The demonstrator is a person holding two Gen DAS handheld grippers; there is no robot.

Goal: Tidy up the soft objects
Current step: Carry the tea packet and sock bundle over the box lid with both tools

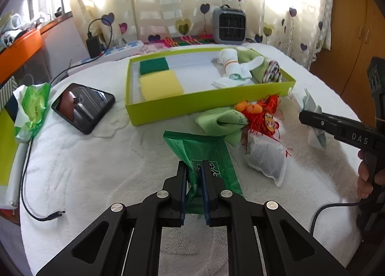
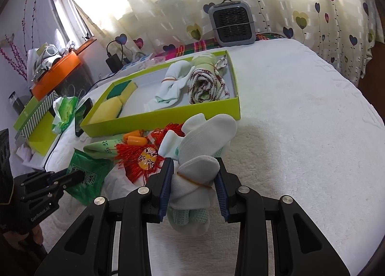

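Note:
My left gripper (image 1: 194,167) is shut on a green tea packet (image 1: 204,153) near the white towel; it also shows in the right wrist view (image 2: 89,177). My right gripper (image 2: 193,167) is shut on a bundle of white socks (image 2: 199,155) tied with a rubber band, also seen in the left wrist view (image 1: 312,107). The lime-green tray (image 1: 209,105) holds yellow and green sponges (image 1: 158,81), a white sock bundle (image 1: 231,66) and rolled cloths (image 1: 269,69). A green cloth (image 1: 221,122), red tassel ornament (image 1: 267,112), orange earplugs (image 1: 247,107) and a grey sachet (image 1: 267,158) lie in front of the tray.
A black phone (image 1: 83,107) and a green tissue pack (image 1: 32,110) lie left of the tray. A cable (image 1: 26,179) runs along the left edge. A grey heater (image 1: 228,24) stands at the back by the curtain. An orange shelf (image 1: 19,47) is at far left.

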